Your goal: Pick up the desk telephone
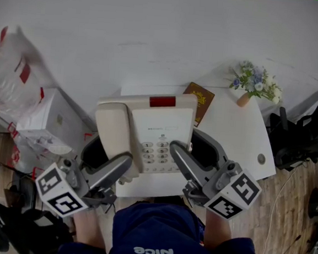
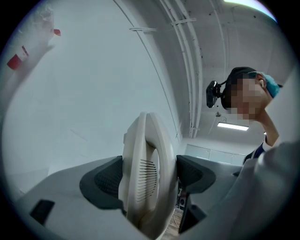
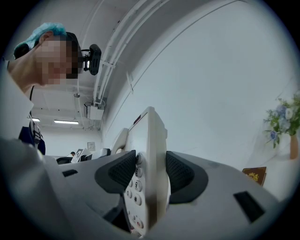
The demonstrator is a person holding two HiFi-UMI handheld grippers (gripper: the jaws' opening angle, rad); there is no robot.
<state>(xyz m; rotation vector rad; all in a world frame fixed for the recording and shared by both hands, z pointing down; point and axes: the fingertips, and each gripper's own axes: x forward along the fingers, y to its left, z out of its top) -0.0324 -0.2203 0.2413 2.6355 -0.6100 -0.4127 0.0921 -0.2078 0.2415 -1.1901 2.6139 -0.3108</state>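
Left gripper view has the left gripper (image 2: 147, 178) clamped on the desk telephone (image 2: 146, 159). The cream handset side stands edge-on between the jaws, filling the gap, with both dark pads (image 2: 101, 180) pressed to it.

Right gripper view shows the right gripper (image 3: 150, 176) grasping the other side. One pad sits on the keypad (image 3: 132, 199) and the other on the underside.

In the head view the telephone bridges the two pairs of jaws, face up. It looks raised clear of the desk (image 1: 241, 136) beyond them, so the lift seems well along.

To do this well, I would move both hands as one, level and at equal height. A twist between the grips could pry the body loose, or tip the handset (image 1: 112, 128) from its cradle. The pad on the keys has the less sure footing, so that grip needs firm pressure.

Past the jaws, a brown booklet (image 1: 199, 98) and a flower vase (image 1: 255, 85) stand on the desk, well apart from the telephone.
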